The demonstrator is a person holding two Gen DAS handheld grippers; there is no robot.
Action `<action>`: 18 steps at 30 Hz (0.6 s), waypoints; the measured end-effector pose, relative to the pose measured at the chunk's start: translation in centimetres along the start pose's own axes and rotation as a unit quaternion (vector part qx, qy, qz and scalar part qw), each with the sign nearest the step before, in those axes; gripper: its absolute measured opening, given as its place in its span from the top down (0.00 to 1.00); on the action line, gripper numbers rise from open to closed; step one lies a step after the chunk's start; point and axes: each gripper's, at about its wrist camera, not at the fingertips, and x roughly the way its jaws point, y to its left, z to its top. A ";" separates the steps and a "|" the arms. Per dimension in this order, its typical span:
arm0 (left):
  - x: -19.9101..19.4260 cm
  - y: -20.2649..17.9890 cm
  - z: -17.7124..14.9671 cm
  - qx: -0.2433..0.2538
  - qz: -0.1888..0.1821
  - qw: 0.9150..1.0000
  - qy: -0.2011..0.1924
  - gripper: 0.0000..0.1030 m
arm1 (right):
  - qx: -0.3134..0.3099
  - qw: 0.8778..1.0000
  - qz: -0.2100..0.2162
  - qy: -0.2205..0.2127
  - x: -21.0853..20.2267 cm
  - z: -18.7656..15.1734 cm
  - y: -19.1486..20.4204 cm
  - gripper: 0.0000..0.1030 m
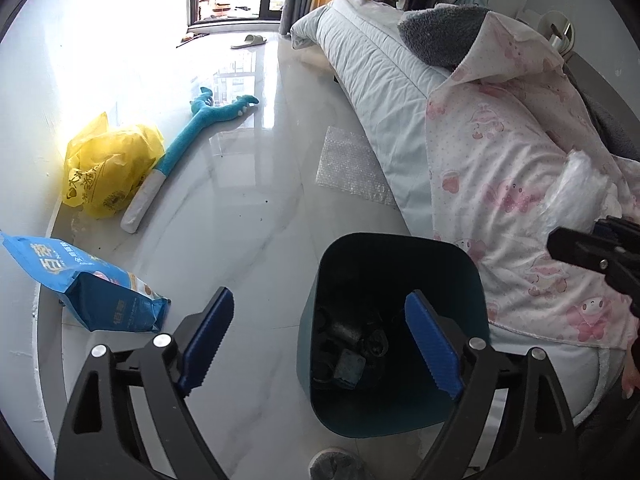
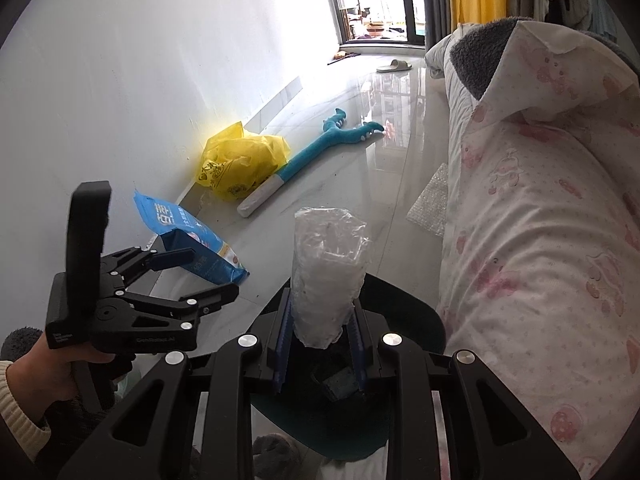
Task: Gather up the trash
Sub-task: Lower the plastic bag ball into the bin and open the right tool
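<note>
Now the crumpled clear plastic wrap (image 2: 326, 276) stands pinched in the right gripper (image 2: 320, 344), poised over the dark teal bin (image 1: 394, 332) — its contents too murky to name. Left gripper (image 1: 320, 344) gapes empty above the bin's rim. Bed quilt (image 1: 520, 184) crowds one side; bare floor (image 1: 256, 208) stretches toward the blue bag (image 1: 92, 284).
</note>
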 end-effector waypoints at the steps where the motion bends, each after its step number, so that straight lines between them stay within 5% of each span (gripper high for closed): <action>1: -0.2 0.2 0.0 0.000 0.000 1.000 -0.003 0.12 | 0.000 1.000 -0.002 0.005 0.5 0.0 0.2 0.75; 18: -5.5 1.3 0.0 0.024 -0.014 0.996 -0.084 0.10 | -0.006 0.992 -0.040 0.119 7.5 -2.4 0.7 0.75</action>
